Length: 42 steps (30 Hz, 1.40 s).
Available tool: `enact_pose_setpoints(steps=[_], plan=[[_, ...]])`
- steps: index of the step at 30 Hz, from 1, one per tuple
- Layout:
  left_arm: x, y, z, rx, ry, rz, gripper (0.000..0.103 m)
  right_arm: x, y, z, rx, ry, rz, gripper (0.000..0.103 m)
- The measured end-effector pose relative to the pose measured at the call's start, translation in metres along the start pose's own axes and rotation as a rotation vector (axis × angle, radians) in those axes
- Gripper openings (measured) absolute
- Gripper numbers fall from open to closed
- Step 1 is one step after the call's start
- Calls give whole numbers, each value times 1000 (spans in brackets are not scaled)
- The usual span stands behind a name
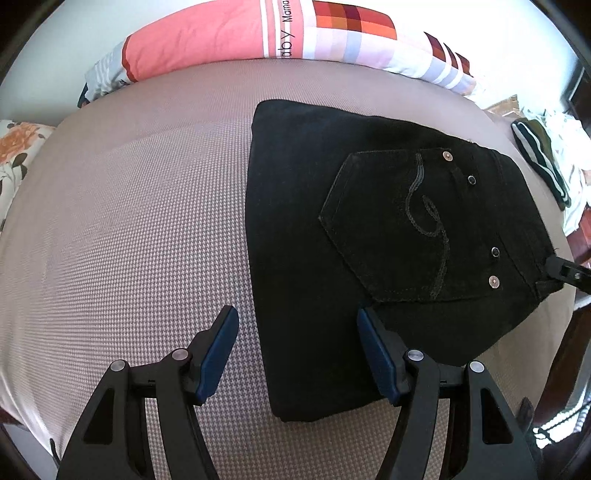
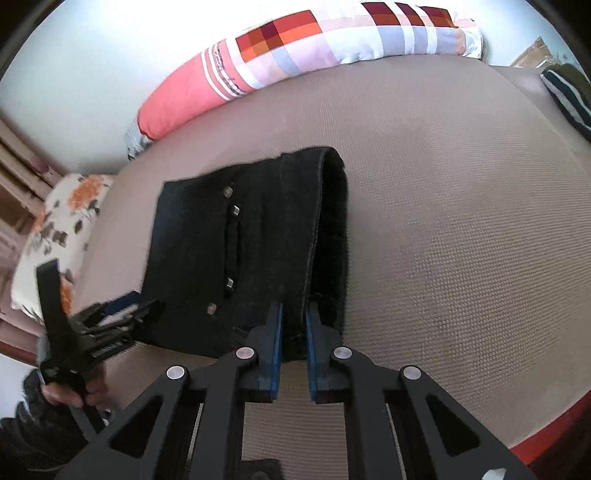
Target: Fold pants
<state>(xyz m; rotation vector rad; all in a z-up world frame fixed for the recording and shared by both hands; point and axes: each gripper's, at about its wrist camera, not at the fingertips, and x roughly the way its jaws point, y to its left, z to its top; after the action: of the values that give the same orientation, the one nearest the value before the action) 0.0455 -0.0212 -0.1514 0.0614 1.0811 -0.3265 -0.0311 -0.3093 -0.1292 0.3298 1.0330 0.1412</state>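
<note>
Black pants [image 1: 369,221] lie folded into a compact rectangle on the grey-brown bed cover [image 1: 129,221], back pocket and rivets facing up. My left gripper [image 1: 297,317] hovers open over the near left edge of the fold, one finger above the fabric and the other above the cover. Nothing is pinched between its pads. In the right wrist view, my right gripper [image 2: 293,317] is shut on the waistband edge of the pants [image 2: 240,240]. Its tip shows in the left wrist view at the pants' right corner [image 1: 565,271]. The left gripper [image 2: 122,306] appears at the pants' left side, held by a hand [image 2: 66,395].
A long pink and checked pillow [image 1: 258,33] lies along the far side of the bed. A floral pillow [image 1: 18,147] sits at the left end. Striped dark clothing [image 1: 539,158] lies past the pants on the right. The bed's red edge [image 2: 554,435] runs at the near right.
</note>
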Motion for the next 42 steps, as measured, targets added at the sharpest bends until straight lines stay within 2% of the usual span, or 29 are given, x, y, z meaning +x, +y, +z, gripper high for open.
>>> enact_pose_setpoints(steps=[4,8,10,11,17,18,22,28,33,39,42], plan=[[7,2,0,-5,14,-9,67,16,-9,-2,20,34,-9,9],[12,6,1,-26,21,-16,72,19,-12,-2,34,41,-1,11],[11,8,2,-29,18,-35,72,17,-14,-1,47,38,-6,25],[10,8,1,-27,16,-40,72,17,-15,-1,50,35,-11,28],[1,13,3,-21,-18,-32,72,11,-20,6,56,26,8,31],[1,13,3,-15,-35,-15,72,11,-20,9,50,29,2,35],[5,17,5,-26,-30,-11,72,16,-20,18,38,34,-5,42],[9,28,14,-57,-12,-31,72,28,-29,33,62,54,34,43],[15,42,26,-112,14,-94,72,40,-38,41,73,81,70,44],[26,62,39,-212,69,-221,72,56,-58,47,123,127,197,46],[31,67,44,-249,88,-279,72,64,-66,48,135,145,241,52]])
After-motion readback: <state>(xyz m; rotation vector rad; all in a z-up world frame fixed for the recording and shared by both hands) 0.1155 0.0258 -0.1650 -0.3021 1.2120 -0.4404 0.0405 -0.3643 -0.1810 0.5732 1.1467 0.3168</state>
